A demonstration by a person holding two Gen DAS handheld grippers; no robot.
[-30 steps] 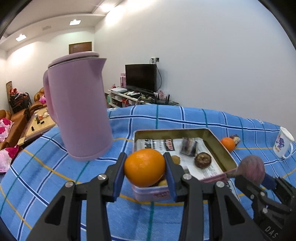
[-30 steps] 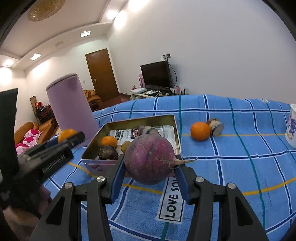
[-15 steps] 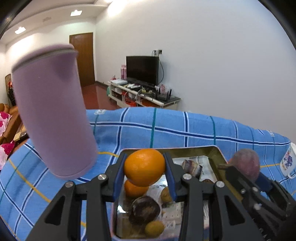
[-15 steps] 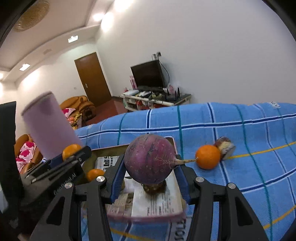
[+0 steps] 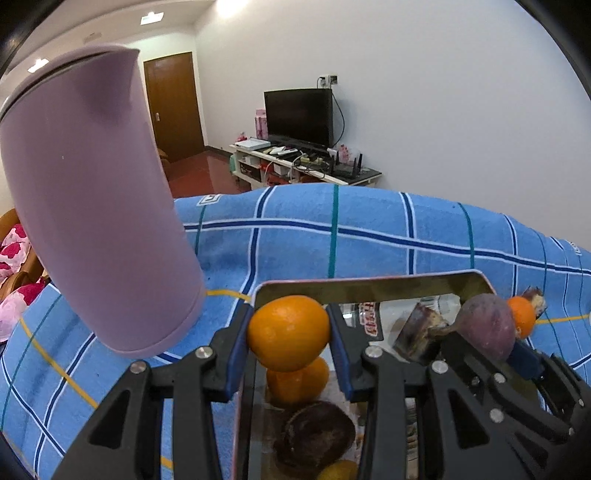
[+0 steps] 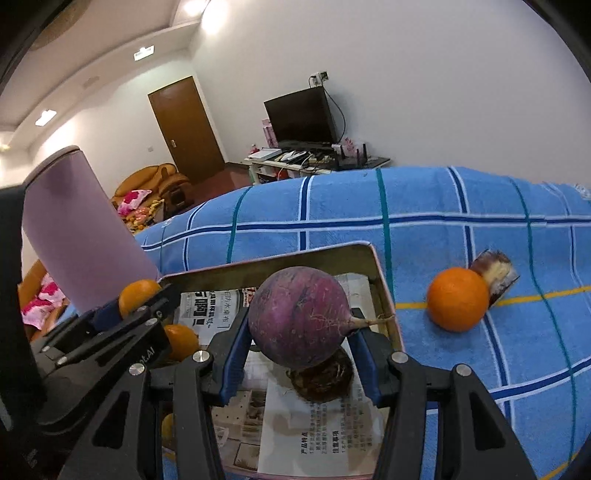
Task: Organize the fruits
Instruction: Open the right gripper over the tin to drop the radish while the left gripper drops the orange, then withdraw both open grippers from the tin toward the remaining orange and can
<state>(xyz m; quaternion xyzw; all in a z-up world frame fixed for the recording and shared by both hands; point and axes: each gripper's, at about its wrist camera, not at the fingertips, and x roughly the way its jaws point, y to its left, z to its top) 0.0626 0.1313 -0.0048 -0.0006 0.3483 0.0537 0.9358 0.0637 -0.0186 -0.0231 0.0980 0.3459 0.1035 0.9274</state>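
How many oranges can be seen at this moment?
3. One orange is clamped in the left gripper above the tin; a second orange lies in the tin beneath it; a third orange sits on the blue cloth beside the tin. The grippers may hide more.

A white-walled room is lit by recessed ceiling lights (image 5: 151, 16); a television (image 5: 298, 117) is set on a low stand (image 5: 306, 164), beside a brown door (image 5: 173, 105).

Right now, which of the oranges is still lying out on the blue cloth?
The orange beside the small brown-and-cream piece, right of the tin. Another orange is held in the left tool, and a third lies inside the tin.
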